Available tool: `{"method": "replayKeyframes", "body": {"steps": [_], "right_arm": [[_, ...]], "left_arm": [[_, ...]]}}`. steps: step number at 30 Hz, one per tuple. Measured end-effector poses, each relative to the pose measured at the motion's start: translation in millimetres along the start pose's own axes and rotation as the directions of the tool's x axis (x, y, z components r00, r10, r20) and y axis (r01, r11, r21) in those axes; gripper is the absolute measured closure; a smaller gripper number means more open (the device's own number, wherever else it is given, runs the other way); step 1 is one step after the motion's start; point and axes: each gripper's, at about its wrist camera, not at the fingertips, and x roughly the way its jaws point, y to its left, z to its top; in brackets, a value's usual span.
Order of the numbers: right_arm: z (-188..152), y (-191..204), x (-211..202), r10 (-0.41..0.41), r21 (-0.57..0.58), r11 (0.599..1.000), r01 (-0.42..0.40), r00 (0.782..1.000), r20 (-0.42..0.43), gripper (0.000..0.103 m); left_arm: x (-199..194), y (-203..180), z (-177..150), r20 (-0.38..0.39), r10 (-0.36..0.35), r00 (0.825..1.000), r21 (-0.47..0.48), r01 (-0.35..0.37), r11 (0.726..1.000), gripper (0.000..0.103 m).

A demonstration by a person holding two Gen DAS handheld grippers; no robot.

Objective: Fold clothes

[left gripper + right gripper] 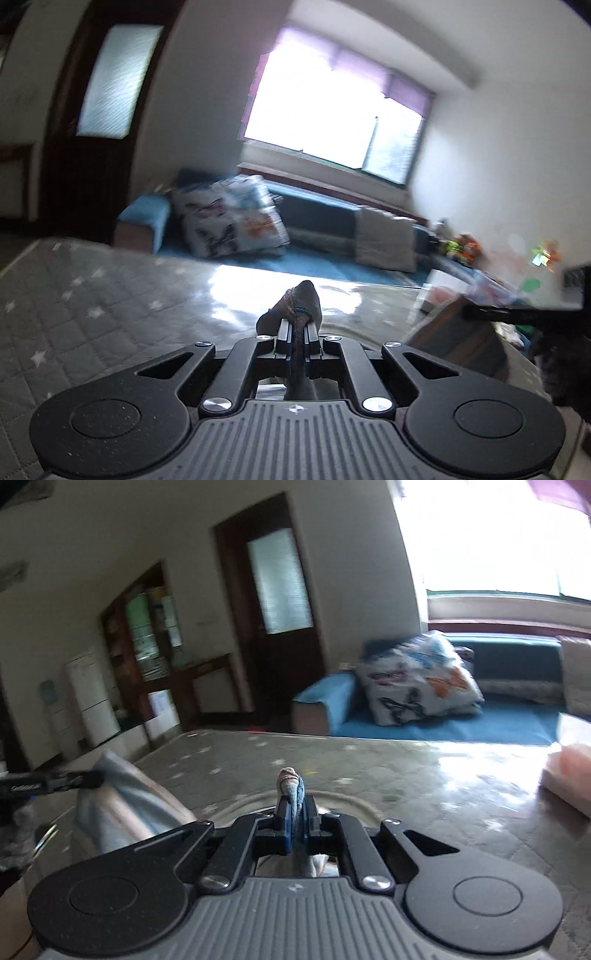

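Garment (301,299) corners pinched inside left tool (298,330) and right tool (293,808).

The grippers' matt black plastic arms (295,332) are carrying shiny metal screws (218,405). Soft, wrinkled cloth (291,790) is bunching between blue pads (284,818). The quilted mat (74,314) is lying under glossy clear plastic (461,790). The door (280,609) is showing dark wood and frosted glass.

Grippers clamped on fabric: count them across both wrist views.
2. The black left gripper pinches a bunched brownish fabric corner above the grey star-quilted surface; the black right gripper pinches a blue-and-beige fabric corner. None hidden.
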Motion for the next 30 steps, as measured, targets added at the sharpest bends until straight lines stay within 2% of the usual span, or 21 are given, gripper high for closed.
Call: {"method": "replayKeyframes", "body": {"steps": [2, 5, 9, 12, 14, 17, 19, 20, 21, 22, 25, 28, 30], "right_arm": [[-2, -20, 15, -0.067, 0.040, 0.997, 0.068, 0.998, -0.015, 0.098], [-17, -51, 39, -0.139, 0.122, 0.981, 0.149, 0.986, -0.091, 0.098], [-42, -76, 68, -0.160, 0.171, 0.966, 0.195, 0.967, -0.200, 0.098], [-54, -83, 81, -0.166, 0.193, 0.958, 0.211, 0.960, -0.227, 0.097], [-54, -83, 84, -0.175, 0.189, 0.957, 0.220, 0.958, -0.227, 0.095], [-51, -80, 84, -0.197, 0.161, 0.958, 0.238, 0.952, -0.236, 0.089], [-47, -76, 80, -0.217, 0.136, 0.958, 0.252, 0.949, -0.229, 0.082], [-44, -72, 77, -0.225, 0.126, 0.958, 0.257, 0.948, -0.223, 0.077], [-42, -65, 71, -0.238, 0.102, 0.959, 0.264, 0.948, -0.211, 0.075], [-39, -59, 65, -0.250, 0.079, 0.960, 0.270, 0.947, -0.199, 0.070], [-33, -42, 59, -0.261, 0.009, 0.964, 0.266, 0.950, -0.170, 0.060], [-27, -21, 59, -0.205, -0.024, 0.979, 0.204, 0.963, -0.173, 0.053], [-29, -8, 68, -0.169, -0.041, 0.986, 0.164, 0.967, -0.189, 0.052]], "left_arm": [[17, 16, -5, -0.029, 0.065, 0.997, -0.022, -0.066, 0.998, 0.097], [41, 34, -23, -0.106, 0.118, 0.987, -0.040, -0.123, 0.992, 0.097], [62, 41, -39, -0.195, 0.168, 0.966, -0.004, -0.172, 0.985, 0.097], [69, 43, -39, -0.226, 0.175, 0.958, -0.008, -0.181, 0.983, 0.096], [70, 44, -37, -0.234, 0.187, 0.954, -0.016, -0.196, 0.980, 0.092], [73, 45, -33, -0.254, 0.251, 0.934, 0.018, -0.255, 0.967, 0.083], [68, 44, -31, -0.242, 0.286, 0.927, 0.039, -0.285, 0.958, 0.072], [63, 43, -30, -0.224, 0.302, 0.927, 0.047, -0.299, 0.953, 0.068], [56, 41, -28, -0.204, 0.316, 0.927, 0.051, -0.312, 0.949, 0.060], [51, 40, -25, -0.187, 0.326, 0.927, 0.055, -0.322, 0.945, 0.059], [35, 32, -19, -0.147, 0.329, 0.933, 0.067, -0.322, 0.944, 0.061], [27, 19, -20, -0.136, 0.284, 0.949, 0.076, -0.276, 0.958, 0.062], [28, 6, -26, -0.147, 0.243, 0.959, 0.105, -0.229, 0.968, 0.065]]}}
